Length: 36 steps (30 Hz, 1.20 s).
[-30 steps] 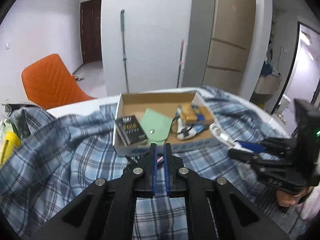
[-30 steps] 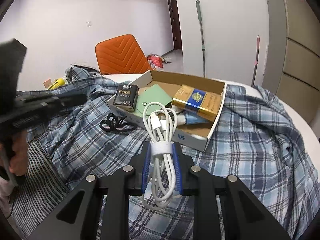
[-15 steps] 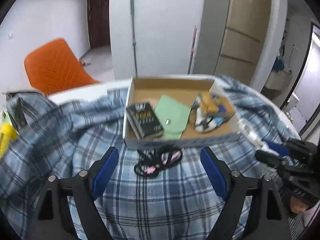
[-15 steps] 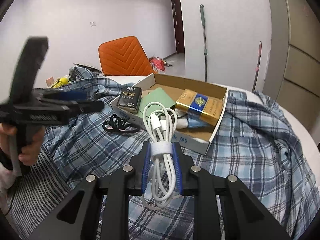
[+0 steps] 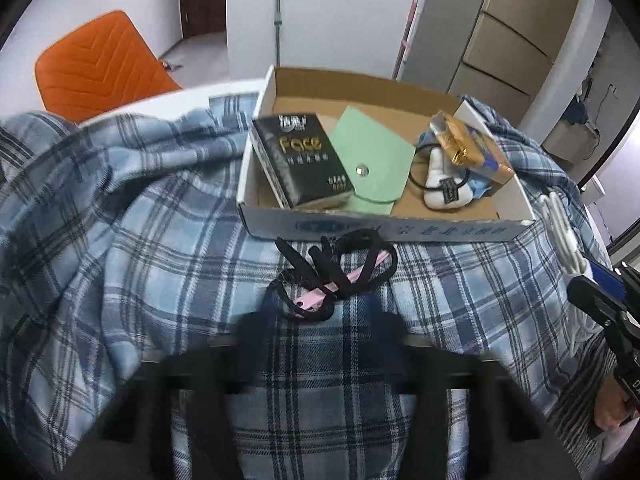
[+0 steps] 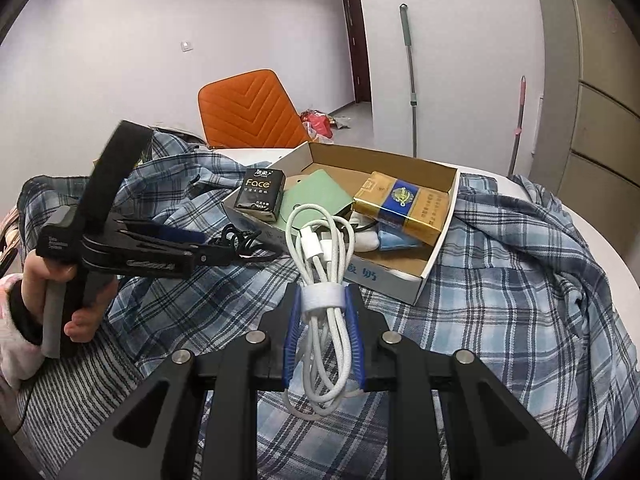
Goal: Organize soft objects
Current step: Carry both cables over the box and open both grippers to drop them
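Right gripper (image 6: pixel 323 322) clamped on a coiled white cable (image 6: pixel 320 256), blue pads pinching the velcro band, coil hanging over the near edge of the cardboard box (image 6: pixel 436 276). Left gripper (image 5: pixel 320 320) motion-blurred in its own view; from the right wrist view the fingers (image 6: pixel 176 236) look fairly close, but whether parted or together, cannot tell. It hangs just above a black hair-tie tangle with a pink strip (image 5: pixel 340 276), which lies on the blue plaid shirt (image 5: pixel 120 248) touching or just beside the box's near wall.

Box sits on the shirt near the table's middle. Inside: black "Face" tissue pack (image 5: pixel 300 160) at the left end, green snap pouch (image 5: pixel 372 160) beside it, a white plush item with black elastic (image 5: pixel 444 188), gold-and-blue carton (image 5: pixel 472 148) at the right end, tilted over a light blue thing.

Shirt is spread crumpled over a round white table (image 6: pixel 580 208), covering most of it; bare rim shows at the far and right edges. A striped cloth (image 6: pixel 80 380) lies at the near left edge.

Room: orange chair (image 6: pixel 248 112) behind the table, white walls, dark door (image 6: pixel 356 44), two mop handles (image 6: pixel 408 76) leaning on the wall, beige cabinet (image 5: pixel 508 40) at right.
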{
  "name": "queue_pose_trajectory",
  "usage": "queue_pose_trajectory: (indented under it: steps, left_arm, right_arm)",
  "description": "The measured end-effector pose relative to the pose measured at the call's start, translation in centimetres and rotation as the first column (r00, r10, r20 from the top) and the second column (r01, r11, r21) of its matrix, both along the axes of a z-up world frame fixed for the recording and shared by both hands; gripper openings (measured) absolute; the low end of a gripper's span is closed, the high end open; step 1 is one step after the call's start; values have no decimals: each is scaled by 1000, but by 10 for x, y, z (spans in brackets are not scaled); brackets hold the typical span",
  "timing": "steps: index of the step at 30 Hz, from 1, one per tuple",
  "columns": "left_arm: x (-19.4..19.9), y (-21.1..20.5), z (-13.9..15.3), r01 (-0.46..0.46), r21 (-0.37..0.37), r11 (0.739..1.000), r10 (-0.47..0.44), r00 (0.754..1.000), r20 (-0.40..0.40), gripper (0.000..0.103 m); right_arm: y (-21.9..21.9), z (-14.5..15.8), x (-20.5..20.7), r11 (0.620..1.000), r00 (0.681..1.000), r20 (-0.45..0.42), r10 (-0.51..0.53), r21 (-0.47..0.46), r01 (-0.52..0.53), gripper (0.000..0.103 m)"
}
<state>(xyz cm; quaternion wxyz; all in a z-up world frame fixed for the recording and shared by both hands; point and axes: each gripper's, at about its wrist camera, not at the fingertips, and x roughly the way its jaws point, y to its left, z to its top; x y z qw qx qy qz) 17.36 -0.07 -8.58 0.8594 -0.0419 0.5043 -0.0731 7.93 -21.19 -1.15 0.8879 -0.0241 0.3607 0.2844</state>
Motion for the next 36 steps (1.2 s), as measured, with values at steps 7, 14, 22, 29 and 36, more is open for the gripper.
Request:
queue_pose_trajectory:
  steps: [7, 14, 22, 29, 36]
  left_arm:
    - [-14, 6, 19, 2, -22, 1000, 0, 994, 110, 4]
    - [-30, 0, 52, 36, -39, 999, -28, 982, 185, 4]
    - [-60, -22, 95, 84, 41, 996, -93, 935, 341, 4]
    - [-65, -39, 137, 111, 62, 992, -128, 887, 443, 4]
    - [-35, -54, 168, 105, 54, 993, -118, 856, 504, 4]
  right_arm:
    - [1, -2, 2, 1000, 1000, -11, 2, -2, -2, 21]
    - [0, -1, 1, 1000, 1000, -3, -5, -2, 5, 21]
    - [-1, 4, -1, 1000, 1000, 15, -11, 0, 11, 21]
    - [-1, 34, -4, 999, 994, 101, -34, -19, 36, 21]
    - [3, 78, 26, 997, 987, 145, -75, 12, 74, 21]
